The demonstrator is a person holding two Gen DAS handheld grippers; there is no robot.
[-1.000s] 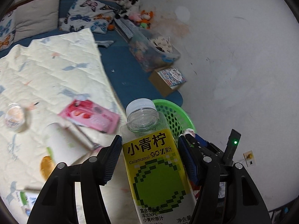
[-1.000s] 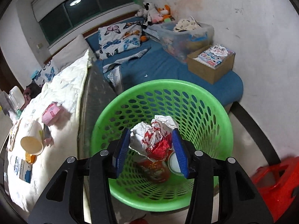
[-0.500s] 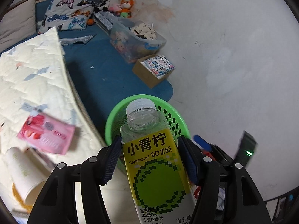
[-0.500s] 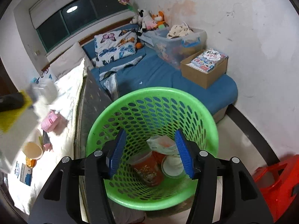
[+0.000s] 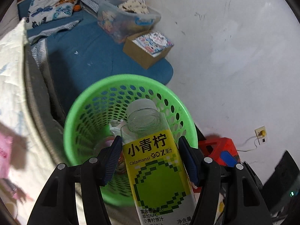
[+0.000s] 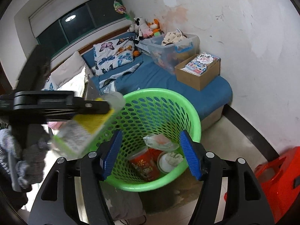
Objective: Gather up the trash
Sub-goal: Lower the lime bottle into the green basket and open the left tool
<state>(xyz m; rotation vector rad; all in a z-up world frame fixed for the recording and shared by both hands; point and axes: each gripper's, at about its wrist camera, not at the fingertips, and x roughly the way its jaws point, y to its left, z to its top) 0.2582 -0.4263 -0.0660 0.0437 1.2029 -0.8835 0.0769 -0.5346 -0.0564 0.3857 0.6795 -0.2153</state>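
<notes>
The left gripper (image 5: 150, 157) clamps the empty clear plastic bottle with the yellow-green label (image 5: 153, 161) over the green perforated plastic basket (image 5: 78, 116) for a drop, while the right gripper (image 6: 150, 151), jaws just opened and empty, hangs above its trash.

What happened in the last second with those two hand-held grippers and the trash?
The right hand-held gripper let go of a crumpled wrapper, which now lies in the green basket; its jaws have just been opening and stand empty. The left hand-held gripper carried the bottle from the bed to over the basket. Its grip on the bottle is unchanged.
</notes>
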